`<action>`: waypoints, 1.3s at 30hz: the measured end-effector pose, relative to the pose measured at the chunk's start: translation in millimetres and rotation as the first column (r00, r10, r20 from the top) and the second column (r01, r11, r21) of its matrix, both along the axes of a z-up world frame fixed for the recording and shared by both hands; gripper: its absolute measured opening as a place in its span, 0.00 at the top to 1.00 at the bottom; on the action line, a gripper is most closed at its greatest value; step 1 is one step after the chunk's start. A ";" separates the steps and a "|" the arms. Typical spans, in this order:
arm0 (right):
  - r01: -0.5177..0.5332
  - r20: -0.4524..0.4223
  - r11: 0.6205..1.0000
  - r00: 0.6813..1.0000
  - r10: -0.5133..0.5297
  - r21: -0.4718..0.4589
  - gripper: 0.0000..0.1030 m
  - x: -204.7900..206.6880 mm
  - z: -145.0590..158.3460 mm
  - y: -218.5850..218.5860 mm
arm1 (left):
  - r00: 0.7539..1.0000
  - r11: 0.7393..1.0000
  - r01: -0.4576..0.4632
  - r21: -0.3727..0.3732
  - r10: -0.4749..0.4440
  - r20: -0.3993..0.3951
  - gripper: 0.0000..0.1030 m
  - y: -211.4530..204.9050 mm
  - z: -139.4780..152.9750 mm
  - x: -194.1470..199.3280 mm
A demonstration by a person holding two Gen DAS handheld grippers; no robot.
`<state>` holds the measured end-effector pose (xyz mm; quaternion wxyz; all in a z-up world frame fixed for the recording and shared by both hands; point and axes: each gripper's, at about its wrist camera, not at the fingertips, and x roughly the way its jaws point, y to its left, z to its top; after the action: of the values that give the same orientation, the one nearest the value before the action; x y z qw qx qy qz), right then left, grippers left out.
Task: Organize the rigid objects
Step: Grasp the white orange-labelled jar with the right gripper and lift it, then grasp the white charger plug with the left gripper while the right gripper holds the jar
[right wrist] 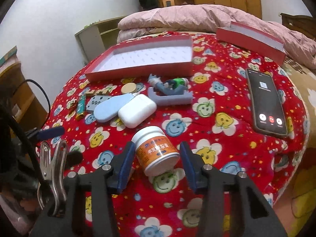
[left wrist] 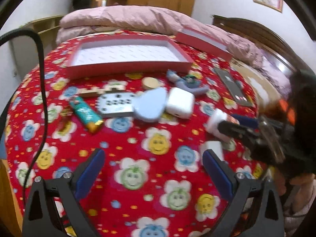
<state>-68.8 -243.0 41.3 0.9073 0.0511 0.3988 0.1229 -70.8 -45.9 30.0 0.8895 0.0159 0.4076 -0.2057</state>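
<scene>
Right gripper (right wrist: pixel 156 158) sits low over the red smiley blanket (right wrist: pixel 217 138), fingers apart on either side of the white jar (right wrist: pixel 157 151), which lies tilted on the blanket with its orange label up; the left blue pad is right at the jar's side, though whether it is touching I cannot tell, and the right pad stands clear. Over on the left wrist view, the left gripper (left wrist: pixel 154 164) hangs above bare blanket, fingers wide apart and holding nothing, with a small white block (left wrist: pixel 213 148) just beside its right pad. Past the jar sits the white case (right wrist: pixel 137 110), and touching its left side the pale blue oval (right wrist: pixel 110 108), which overlaps a grey dotted plate (right wrist: pixel 96 101). Left of that plate lies the teal lighter (right wrist: pixel 81 106). Right of the white case is the grey cat figure (right wrist: pixel 169 92) on its base, with a bit of green at its far end. Behind the blue oval, a round wooden disc (right wrist: pixel 128 88) and wooden letters (right wrist: pixel 94 92). Well right of the jar, the phone (right wrist: pixel 266 102) lies face up, screen lit. Farther back is the red tray (right wrist: pixel 138 71), open with a white inside, nothing in it. Its red lid (right wrist: pixel 250 39) leans on the pink quilt (right wrist: pixel 197 15) at the back right.
</scene>
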 end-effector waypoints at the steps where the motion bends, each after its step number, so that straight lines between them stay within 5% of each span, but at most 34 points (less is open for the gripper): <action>1: 0.007 0.002 1.000 1.000 -0.007 0.004 0.54 -0.5 0.4 -2.3 | 1.000 1.000 0.015 -0.004 -0.015 -0.006 0.03 -3.7 -0.2 -0.6; 9: 0.040 0.017 0.999 0.999 -0.040 0.015 0.54 -3.5 3.7 -18.4 | 0.991 0.990 0.134 0.042 -0.134 0.004 0.17 -44.1 -2.8 -10.6; 16: 0.069 0.015 0.998 0.997 -0.069 0.009 0.54 -8.3 1.6 -30.6 | 0.984 0.984 0.176 0.042 -0.174 -0.037 0.48 -64.4 -12.1 -4.9; 21: 0.080 0.016 0.996 0.997 -0.081 0.029 0.54 -9.1 1.0 -38.6 | 0.985 0.985 0.168 0.025 -0.166 -0.055 0.52 -60.7 -15.7 -1.2; 26: 0.076 0.019 0.997 0.997 -0.076 0.021 0.54 -9.7 0.9 -38.8 | 0.986 0.983 0.164 0.084 -0.161 -0.036 0.58 -67.7 -18.0 -2.7; 30: 0.075 0.007 0.996 0.997 -0.075 0.043 0.54 -9.9 -0.1 -39.1 | 0.988 0.977 0.150 0.153 -0.153 0.005 0.75 -72.7 -19.9 -3.9; 39: 0.044 0.010 0.998 0.999 -0.045 0.052 0.54 -9.0 3.4 -28.7 | 0.995 0.989 0.083 0.123 -0.089 0.044 0.75 -46.8 -4.9 -3.5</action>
<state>-77.8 -271.8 44.7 0.9105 0.0826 0.3890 0.1130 -74.3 -92.7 25.1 0.8869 0.0926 0.3964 -0.2183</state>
